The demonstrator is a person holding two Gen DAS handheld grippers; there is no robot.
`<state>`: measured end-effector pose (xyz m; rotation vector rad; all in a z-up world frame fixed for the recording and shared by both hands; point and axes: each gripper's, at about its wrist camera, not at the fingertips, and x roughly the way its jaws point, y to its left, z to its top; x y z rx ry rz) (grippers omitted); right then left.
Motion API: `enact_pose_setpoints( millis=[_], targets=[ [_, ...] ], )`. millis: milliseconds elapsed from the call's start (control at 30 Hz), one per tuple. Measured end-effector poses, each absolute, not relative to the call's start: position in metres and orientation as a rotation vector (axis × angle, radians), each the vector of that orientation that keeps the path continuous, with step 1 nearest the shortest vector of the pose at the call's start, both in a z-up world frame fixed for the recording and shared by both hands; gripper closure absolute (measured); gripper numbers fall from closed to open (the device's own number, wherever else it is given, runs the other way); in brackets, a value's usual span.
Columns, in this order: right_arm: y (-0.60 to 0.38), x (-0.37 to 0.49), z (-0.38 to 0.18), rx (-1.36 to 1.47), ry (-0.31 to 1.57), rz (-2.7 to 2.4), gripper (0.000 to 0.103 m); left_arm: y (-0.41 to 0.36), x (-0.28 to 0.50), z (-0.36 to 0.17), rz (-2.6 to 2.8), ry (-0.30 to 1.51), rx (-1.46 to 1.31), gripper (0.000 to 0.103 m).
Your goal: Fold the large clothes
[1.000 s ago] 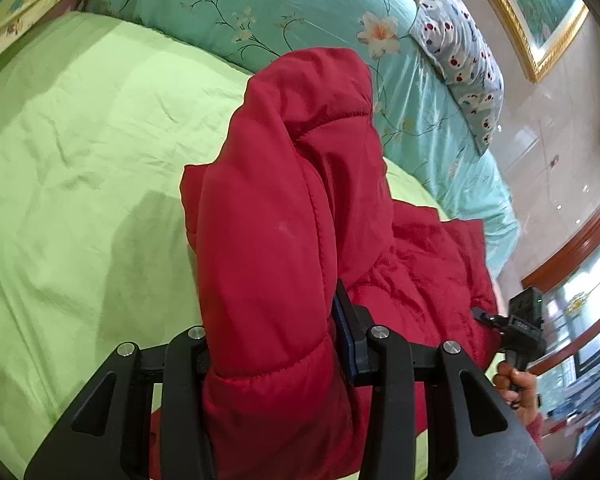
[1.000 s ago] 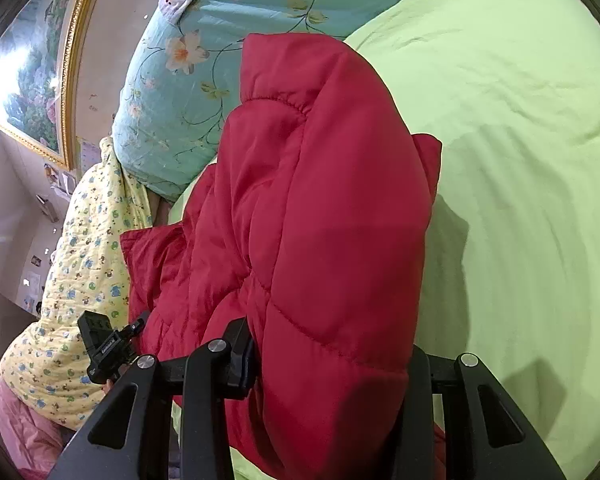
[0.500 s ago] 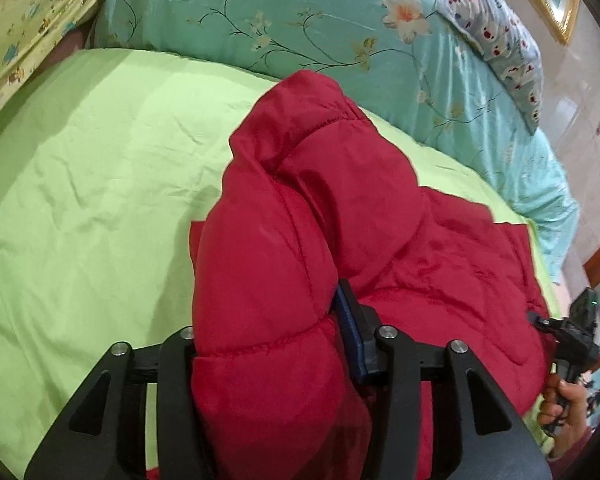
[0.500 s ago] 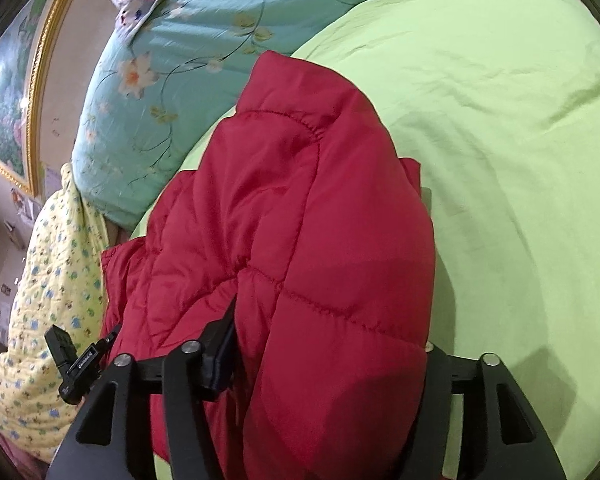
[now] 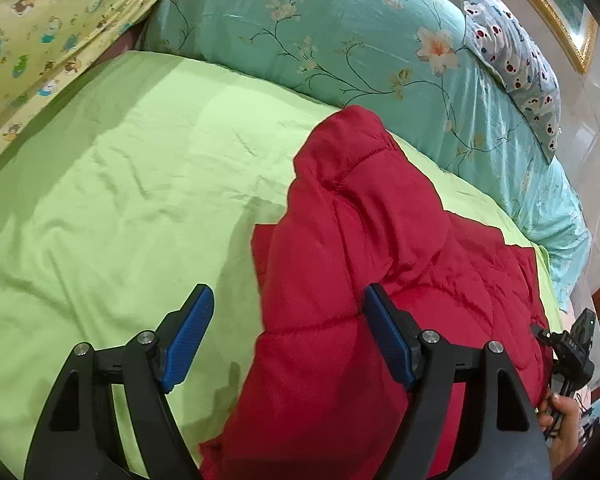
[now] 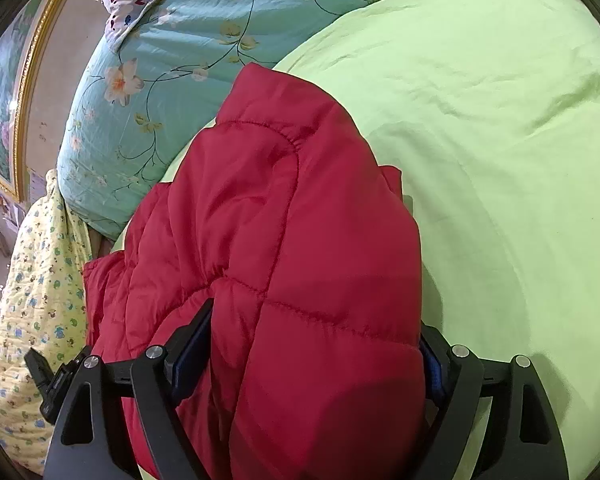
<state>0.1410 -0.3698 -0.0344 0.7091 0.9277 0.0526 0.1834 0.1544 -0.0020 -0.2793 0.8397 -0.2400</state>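
1 red quilted jacket (image 5: 360, 280) lies bunched on the light green bedsheet (image 5: 120, 200), near the teal floral quilt (image 5: 320, 28). The left gripper (image 5: 288, 312) is opening, its left pad clear of the cloth and its right pad beside a fold. The right gripper (image 6: 312, 344) is opening too, with a thick fold of jacket filling the space between its pads.

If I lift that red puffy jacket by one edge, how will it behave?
The red puffy jacket would probably sag and unfold, since it lies in soft, rounded folds. Its quilted padding suggests it is light for its bulk. The smooth shell may slip on the green sheet.
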Motion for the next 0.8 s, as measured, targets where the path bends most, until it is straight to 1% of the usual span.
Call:
enact_pose_setpoints(
  millis=[200,400,800],
  targets=[
    [-0.370,0.136,-0.021,0.665,0.910,0.006,0.017,0.159,0.171,0.009,-0.202,0.817,-0.247,0.026],
    [-0.370,0.124,0.004,0.594,0.847,-0.033,0.017,0.155,0.158,0.024,-0.221,0.779,-0.229,0.026],
    [-0.334,0.112,0.043,0.375,0.778,-0.068,0.015,0.101,0.133,0.038,-0.353,0.774,-0.146,0.026]
  ],
)
